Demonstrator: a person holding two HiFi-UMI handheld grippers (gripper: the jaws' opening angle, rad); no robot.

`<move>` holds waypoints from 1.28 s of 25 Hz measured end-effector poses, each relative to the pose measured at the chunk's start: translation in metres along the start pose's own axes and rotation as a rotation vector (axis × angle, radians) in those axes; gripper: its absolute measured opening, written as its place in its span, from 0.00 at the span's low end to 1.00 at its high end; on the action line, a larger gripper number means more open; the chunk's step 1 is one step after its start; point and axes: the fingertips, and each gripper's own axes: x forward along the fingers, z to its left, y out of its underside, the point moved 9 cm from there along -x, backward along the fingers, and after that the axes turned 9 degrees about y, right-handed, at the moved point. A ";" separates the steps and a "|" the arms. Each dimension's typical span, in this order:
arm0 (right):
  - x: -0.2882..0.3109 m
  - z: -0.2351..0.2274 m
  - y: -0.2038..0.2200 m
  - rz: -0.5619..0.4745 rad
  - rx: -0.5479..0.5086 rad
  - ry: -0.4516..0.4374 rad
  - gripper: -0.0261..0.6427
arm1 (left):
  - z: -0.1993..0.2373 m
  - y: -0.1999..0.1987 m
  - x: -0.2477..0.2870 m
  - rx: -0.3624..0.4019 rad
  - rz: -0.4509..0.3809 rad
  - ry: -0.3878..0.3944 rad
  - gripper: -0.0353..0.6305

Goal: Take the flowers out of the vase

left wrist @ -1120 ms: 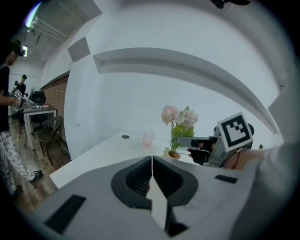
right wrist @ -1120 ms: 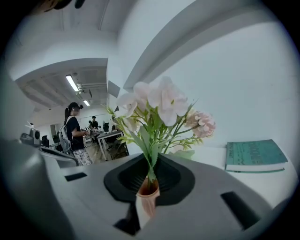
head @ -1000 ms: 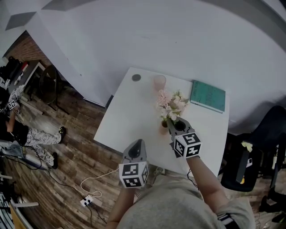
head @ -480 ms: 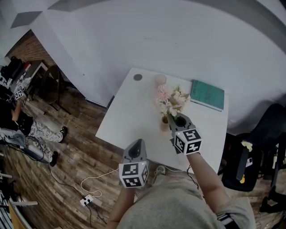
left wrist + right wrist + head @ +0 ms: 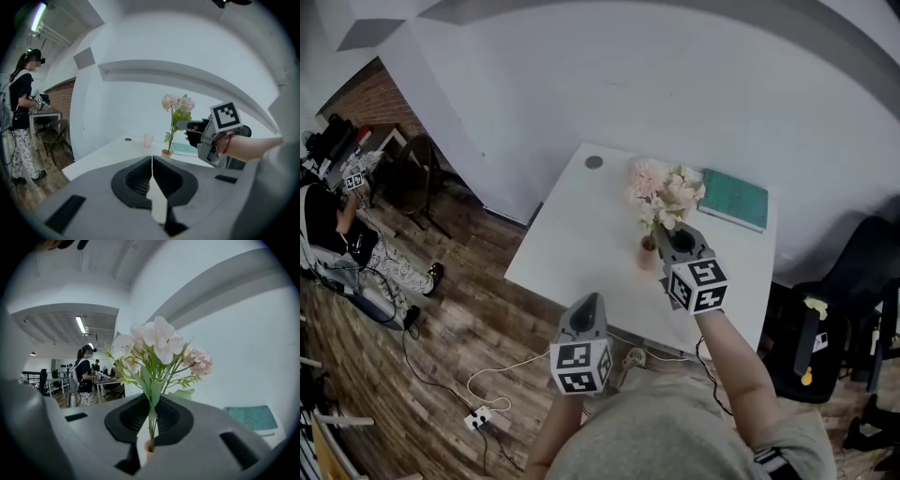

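A bunch of pale pink flowers (image 5: 664,195) on green stems stands in a small terracotta vase (image 5: 648,253) on the white table (image 5: 572,234). My right gripper (image 5: 660,230) is shut on the stems (image 5: 152,420) just above the vase (image 5: 148,449), and the blooms (image 5: 154,341) rise over its jaws. The stem ends still reach into the vase mouth (image 5: 166,152). My left gripper (image 5: 592,300) hangs off the table's near edge, shut with nothing in it (image 5: 152,161). From there the right gripper (image 5: 192,126) shows holding the flowers (image 5: 178,104).
A teal book (image 5: 733,199) lies at the table's far right corner. A small dark disc (image 5: 594,162) sits at the far left corner, with a pink cup (image 5: 148,140) near it. A black chair (image 5: 853,309) stands to the right. A person (image 5: 21,122) stands at left.
The right gripper has risen with the flowers, so the blooms stand higher above the vase and hide the pink cup in the head view. The left gripper looks unchanged.
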 end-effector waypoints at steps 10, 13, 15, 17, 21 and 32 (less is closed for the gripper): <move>-0.024 0.010 -0.029 -0.092 -0.030 0.001 0.07 | -0.014 0.013 -0.031 0.004 -0.014 -0.007 0.07; -0.036 0.012 -0.038 -0.122 -0.036 0.006 0.07 | -0.021 0.016 -0.042 0.009 -0.018 -0.009 0.07; -0.044 0.013 -0.044 -0.141 -0.039 0.009 0.07 | -0.026 0.018 -0.049 0.011 -0.021 -0.010 0.07; -0.051 0.016 -0.049 -0.156 -0.042 0.012 0.07 | -0.028 0.020 -0.057 0.012 -0.023 -0.010 0.07; -0.073 0.023 -0.054 -0.179 -0.050 0.014 0.07 | -0.038 0.026 -0.073 0.014 -0.033 -0.005 0.07; -0.149 0.031 -0.039 -0.188 -0.043 0.013 0.07 | -0.075 0.055 -0.114 0.013 -0.045 -0.008 0.07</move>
